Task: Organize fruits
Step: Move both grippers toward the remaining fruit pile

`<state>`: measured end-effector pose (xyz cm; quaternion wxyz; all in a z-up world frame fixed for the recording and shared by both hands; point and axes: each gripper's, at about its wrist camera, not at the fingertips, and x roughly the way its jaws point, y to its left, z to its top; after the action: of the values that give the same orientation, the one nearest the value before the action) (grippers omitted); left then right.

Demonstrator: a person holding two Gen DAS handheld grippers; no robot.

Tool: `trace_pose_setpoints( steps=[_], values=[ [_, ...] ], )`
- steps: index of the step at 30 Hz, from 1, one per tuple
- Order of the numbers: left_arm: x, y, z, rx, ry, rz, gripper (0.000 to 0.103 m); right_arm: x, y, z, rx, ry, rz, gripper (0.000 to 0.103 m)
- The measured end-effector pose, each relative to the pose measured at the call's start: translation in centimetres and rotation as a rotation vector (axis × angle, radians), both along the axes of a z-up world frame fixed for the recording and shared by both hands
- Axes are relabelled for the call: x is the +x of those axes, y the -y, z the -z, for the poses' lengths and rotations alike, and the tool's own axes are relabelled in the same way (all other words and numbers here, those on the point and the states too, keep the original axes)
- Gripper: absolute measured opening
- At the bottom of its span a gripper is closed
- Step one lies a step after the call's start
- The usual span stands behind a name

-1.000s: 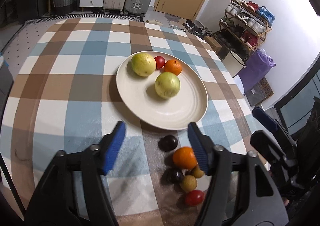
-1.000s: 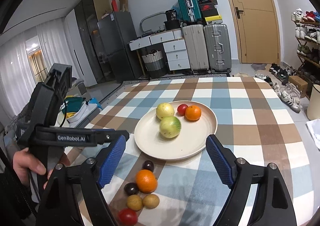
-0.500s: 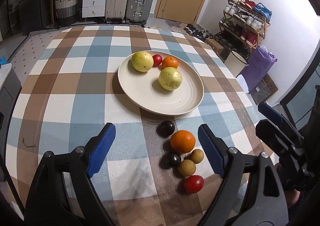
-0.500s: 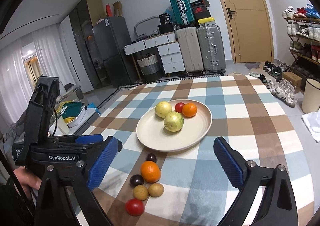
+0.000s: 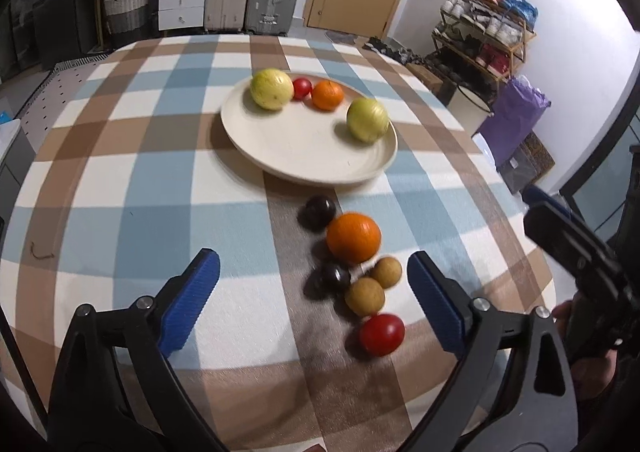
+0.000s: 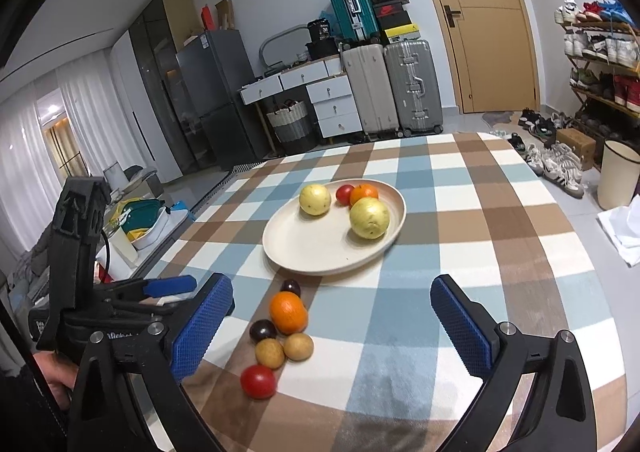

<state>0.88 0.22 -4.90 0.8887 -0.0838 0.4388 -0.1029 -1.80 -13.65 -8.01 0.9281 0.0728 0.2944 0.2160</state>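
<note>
A cream plate [image 5: 296,156] [image 6: 304,248] on the checked tablecloth holds two yellow-green fruits [image 5: 271,88] [image 5: 367,120], a small red fruit [image 5: 302,87] and a small orange [image 5: 327,95]. Near the table's front edge lie a large orange [image 5: 353,237] [image 6: 288,312], two dark plums [image 5: 320,209] [image 5: 335,277], two tan round fruits [image 5: 365,295] [image 5: 386,272] and a red tomato [image 5: 381,334] [image 6: 258,381]. My left gripper [image 5: 314,298] hangs over this cluster, its jaws still opening, nothing held. My right gripper [image 6: 332,326] stands open and empty above the cloth.
Beyond the table's far edge stand suitcases [image 6: 390,88], white drawers [image 6: 316,92], a wicker basket [image 6: 289,120] and a wooden door [image 6: 484,20]. A shoe rack [image 5: 484,32] and a purple bag [image 5: 514,116] are to the right. A person's hand [image 6: 54,376] grips the left tool.
Both grippers have pulled back from the plate and opened wider. The front yellow-green fruit has rolled from the plate's middle toward its right rim.
</note>
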Motion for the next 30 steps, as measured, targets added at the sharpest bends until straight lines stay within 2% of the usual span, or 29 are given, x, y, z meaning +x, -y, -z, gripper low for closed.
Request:
trace_pose_setpoints(
  steps=[17, 25, 30],
  values=[
    [-0.7, 3.8, 4.4, 0.045, -0.105, 0.076, 0.101, 0.2, 1.3, 2.4, 0.007, -0.063, 0.006, 0.101],
    [-0.8, 5.0, 5.3, 0.146, -0.113, 0.065, 0.101, 0.4, 1.8, 2.8, 0.020, -0.072, 0.013, 0.102],
    [-0.8, 4.9, 5.3, 0.162, -0.114, 0.051, 0.099, 0.6, 1.9, 3.1, 0.029, -0.093, 0.015, 0.101]
  ],
)
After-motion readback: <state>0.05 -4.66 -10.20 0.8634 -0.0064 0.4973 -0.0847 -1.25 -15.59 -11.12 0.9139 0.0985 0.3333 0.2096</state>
